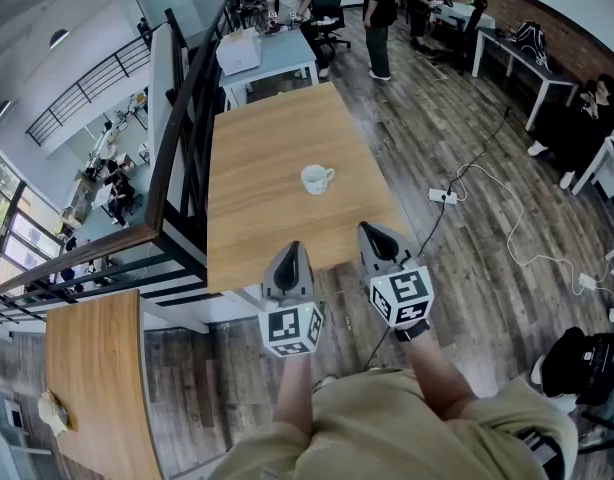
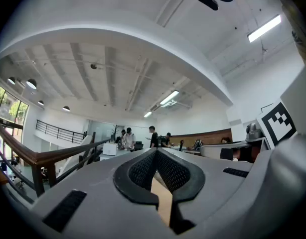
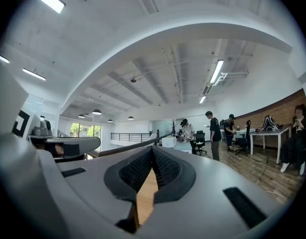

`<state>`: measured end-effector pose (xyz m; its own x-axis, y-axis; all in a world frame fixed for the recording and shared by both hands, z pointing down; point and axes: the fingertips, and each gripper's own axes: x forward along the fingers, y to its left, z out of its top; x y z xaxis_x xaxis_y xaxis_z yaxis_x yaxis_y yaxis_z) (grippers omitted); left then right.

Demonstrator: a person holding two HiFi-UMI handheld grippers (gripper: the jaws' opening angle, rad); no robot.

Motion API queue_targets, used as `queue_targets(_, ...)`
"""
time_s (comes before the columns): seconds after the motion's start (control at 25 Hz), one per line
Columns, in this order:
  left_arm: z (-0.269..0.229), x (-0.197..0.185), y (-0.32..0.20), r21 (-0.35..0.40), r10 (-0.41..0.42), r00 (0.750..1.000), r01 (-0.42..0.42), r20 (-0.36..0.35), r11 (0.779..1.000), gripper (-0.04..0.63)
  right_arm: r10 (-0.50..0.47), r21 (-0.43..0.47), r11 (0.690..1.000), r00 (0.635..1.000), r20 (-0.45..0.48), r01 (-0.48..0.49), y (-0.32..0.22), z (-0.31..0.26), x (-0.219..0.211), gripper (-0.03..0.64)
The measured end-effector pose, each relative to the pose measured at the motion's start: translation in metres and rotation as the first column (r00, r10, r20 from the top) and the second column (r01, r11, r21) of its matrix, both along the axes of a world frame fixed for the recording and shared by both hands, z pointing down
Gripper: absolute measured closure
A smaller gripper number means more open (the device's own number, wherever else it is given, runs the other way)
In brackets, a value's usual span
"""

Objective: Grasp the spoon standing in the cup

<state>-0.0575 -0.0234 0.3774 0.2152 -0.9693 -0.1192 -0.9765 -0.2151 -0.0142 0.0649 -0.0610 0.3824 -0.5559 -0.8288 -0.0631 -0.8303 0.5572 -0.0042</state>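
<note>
We hold our left gripper (image 1: 293, 248) and our right gripper (image 1: 368, 230) side by side over the near edge of the table (image 1: 257, 148). Both point to the far side, toward the cup (image 1: 316, 178).

The cup is white and sits about in the middle of the table, well apart from both grippers. Its handle seems to stick out to the right. The spoon should be standing in it, but the cup looks so small from up here that we cannot pick the spoon out.

The left gripper's jaws are closed tight with nothing in them. The right gripper's jaws are closed tight too, and empty. Each gripper view shows only a thin strip of table wood below where the pads meet. We think they are closed because there is nothing to hold yet.

The cup is straight ahead, about halfway between the two grippers, so either one could go for it. We think that one must open first and then reach out over the table, so the spoon can fit between its jaws. Going slowly would help, so the cup does not tip.
</note>
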Motion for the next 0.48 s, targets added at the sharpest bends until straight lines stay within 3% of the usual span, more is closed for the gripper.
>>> queue_targets(0.48,0.024,0.023,0.004,-0.027,-0.042,0.999,0.042,0.012,0.999,0.591,-0.019,-0.02,1.0,0.999,0.033,0.02,-0.005,0.017,0.028,0.603)
